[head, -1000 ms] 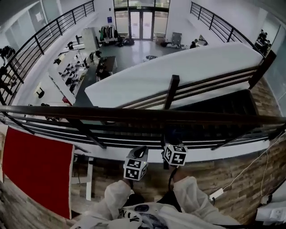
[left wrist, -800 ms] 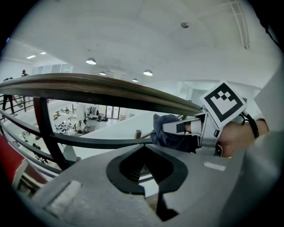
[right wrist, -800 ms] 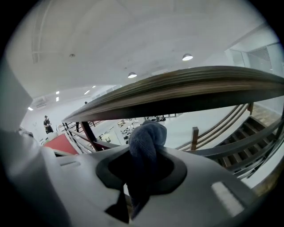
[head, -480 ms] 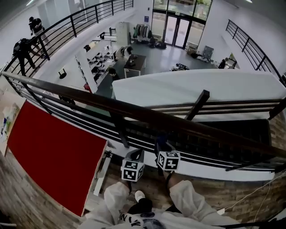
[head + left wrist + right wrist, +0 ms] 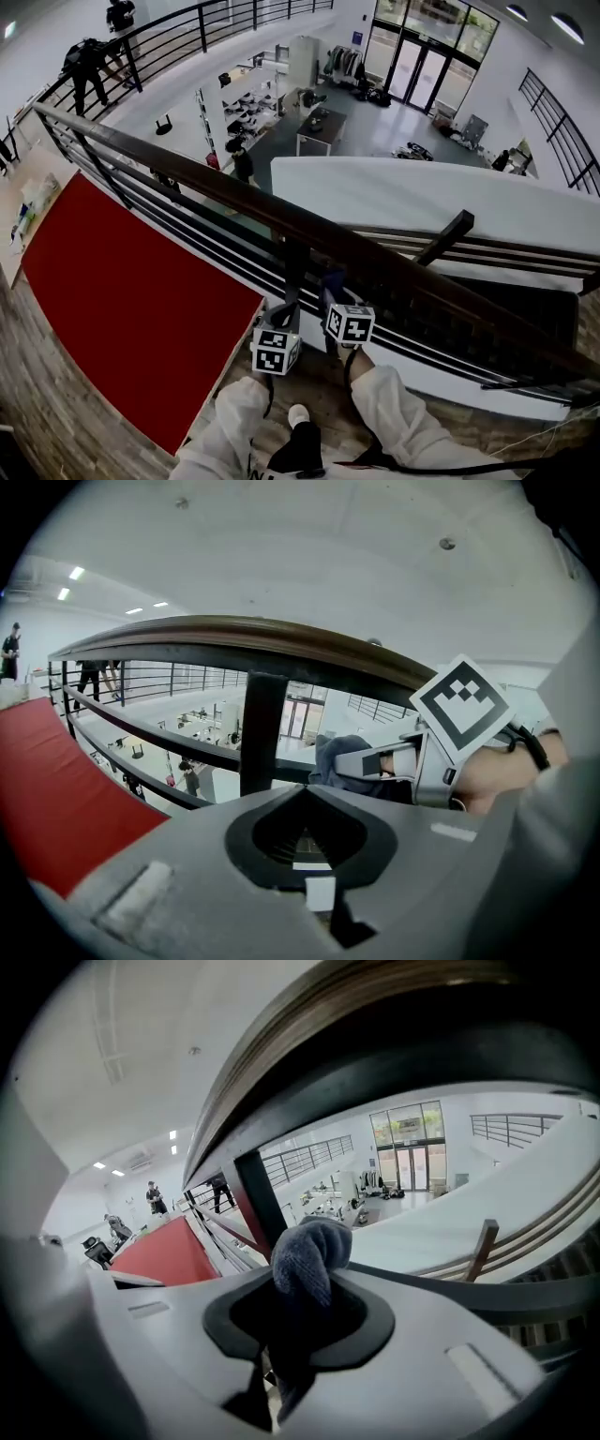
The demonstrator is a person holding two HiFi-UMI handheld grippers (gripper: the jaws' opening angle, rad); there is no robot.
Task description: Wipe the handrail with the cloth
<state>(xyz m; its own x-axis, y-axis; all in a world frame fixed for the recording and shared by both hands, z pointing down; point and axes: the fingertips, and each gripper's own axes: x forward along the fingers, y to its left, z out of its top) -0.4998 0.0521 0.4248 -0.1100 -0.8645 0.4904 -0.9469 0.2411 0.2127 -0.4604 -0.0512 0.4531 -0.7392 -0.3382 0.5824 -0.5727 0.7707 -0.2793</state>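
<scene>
Over the last second the view swung left along the handrail; the right gripper, clamped on the grey cloth, sits mid-frame just under it, seemingly not touching, the left gripper pinched empty, so wiping looks pending.

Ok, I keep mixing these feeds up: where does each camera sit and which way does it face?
Head view: on the person's head, looking steeply down over the dark wooden handrail; left tongs, right tongs and white sleeves show.
Left gripper view: on the left tongs, facing up along shut, empty jaws at the rail's underside; right tongs show.
Right gripper view: on the right tongs, facing up along jaws shut on the grey knitted cloth.
Shared: all show the handrail and red flat panel.
</scene>
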